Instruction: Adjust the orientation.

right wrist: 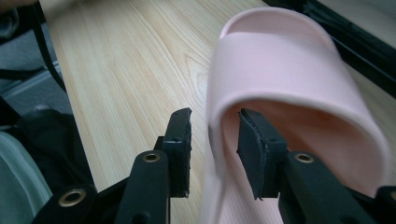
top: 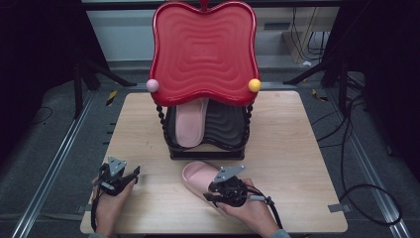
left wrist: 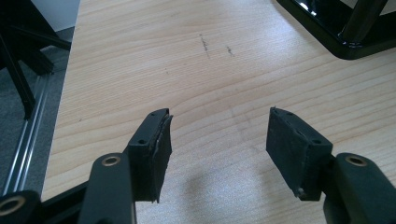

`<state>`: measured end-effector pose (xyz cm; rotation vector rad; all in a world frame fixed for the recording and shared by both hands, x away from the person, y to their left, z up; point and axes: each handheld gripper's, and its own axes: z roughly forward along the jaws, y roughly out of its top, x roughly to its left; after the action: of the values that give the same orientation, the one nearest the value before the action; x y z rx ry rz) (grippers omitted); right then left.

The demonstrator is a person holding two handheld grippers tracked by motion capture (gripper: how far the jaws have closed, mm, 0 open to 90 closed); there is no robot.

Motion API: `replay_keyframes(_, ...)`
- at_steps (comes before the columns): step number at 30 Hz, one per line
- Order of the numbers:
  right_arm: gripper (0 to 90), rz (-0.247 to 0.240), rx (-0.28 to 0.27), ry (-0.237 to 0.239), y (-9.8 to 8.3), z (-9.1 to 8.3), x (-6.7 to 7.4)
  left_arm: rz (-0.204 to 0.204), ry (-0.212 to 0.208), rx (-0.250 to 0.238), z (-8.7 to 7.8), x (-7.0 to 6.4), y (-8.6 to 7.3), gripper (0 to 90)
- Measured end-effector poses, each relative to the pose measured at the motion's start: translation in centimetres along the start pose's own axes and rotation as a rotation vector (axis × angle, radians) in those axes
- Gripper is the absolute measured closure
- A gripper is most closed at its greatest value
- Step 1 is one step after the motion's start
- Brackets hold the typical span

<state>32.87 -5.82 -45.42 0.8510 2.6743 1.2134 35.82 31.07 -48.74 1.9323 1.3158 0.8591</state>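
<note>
A pink slipper (top: 195, 174) lies on the wooden table (top: 287, 148) in front of the shoe rack. My right gripper (top: 212, 191) sits at its near end. In the right gripper view the slipper (right wrist: 289, 60) has its side wall between the jaws of that gripper (right wrist: 212, 135). One pad is inside the slipper. The other pad stands outside with a small gap to the wall, so the gripper is open. A second pink slipper (top: 190, 121) rests on the rack's black lower shelf (top: 225, 124). My left gripper (top: 132, 173) (left wrist: 217, 140) is open over bare wood at the front left.
The rack has a red wavy top tray (top: 204, 49) with a pink ball (top: 152, 85) and a yellow ball (top: 254, 85) at its front corners. Its black base (left wrist: 345, 42) stands ahead and to the right of the left gripper. Cables trail on the floor at the right (top: 366, 193).
</note>
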Motion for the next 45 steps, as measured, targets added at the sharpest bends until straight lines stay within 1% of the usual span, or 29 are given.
replay_keyframes(1,66.7,0.002,0.0,0.002,0.1,0.2,-0.1,-0.001,0.0,0.0,0.0,0.0,0.0,39.8)
replay_keyframes(4,68.9,0.027,0.007,0.016,0.5,0.7,-0.2,0.0,-0.001,0.001,0.0,-0.1,0.0,39.8)
replay_keyframes(8,74.7,0.05,0.013,0.027,0.7,1.1,-0.5,0.0,-0.001,0.001,0.1,-0.1,0.0,39.8)
replay_keyframes(10,78.6,0.057,0.018,0.017,0.7,1.1,-0.6,0.001,-0.002,0.002,0.1,-0.1,0.0,39.8)
replay_keyframes(11,79.7,0.062,0.017,0.022,0.7,1.0,-0.6,0.0,-0.002,0.002,0.1,-0.1,0.0,39.8)
replay_keyframes(14,80.7,0.063,0.018,0.018,0.7,0.7,-0.4,-0.001,-0.002,0.001,0.0,0.0,0.0,39.8)
replay_keyframes(18,81.2,0.049,-0.006,0.025,0.4,-0.4,-0.1,-0.002,-0.002,0.001,0.0,0.0,0.0,39.8)
replay_keyframes(22,81.5,0.054,-0.049,0.02,0.1,-2.1,0.3,0.001,-0.002,0.002,0.0,-0.1,0.0,39.8)
replay_keyframes(27,81.5,0.075,-0.113,0.005,0.1,-4.7,0.4,0.001,-0.002,0.001,0.0,-0.1,0.0,39.9)
replay_keyframes(30,81.3,0.092,-0.145,0.003,0.2,-5.9,0.2,0.003,-0.002,0.003,0.0,-0.1,0.0,39.9)
replay_keyframes(35,81.3,0.118,-0.169,-0.015,0.8,-6.8,-0.3,0.003,-0.002,0.003,0.0,-0.1,0.0,39.9)
replay_keyframes(41,81.3,0.121,-0.191,-0.033,1.5,-7.3,-0.6,0.002,-0.003,0.003,0.0,0.0,0.0,39.9)
replay_keyframes(45,81.3,0.133,-0.218,-0.053,1.7,-8.1,-0.7,0.001,-0.003,0.001,0.0,-0.1,0.0,39.9)
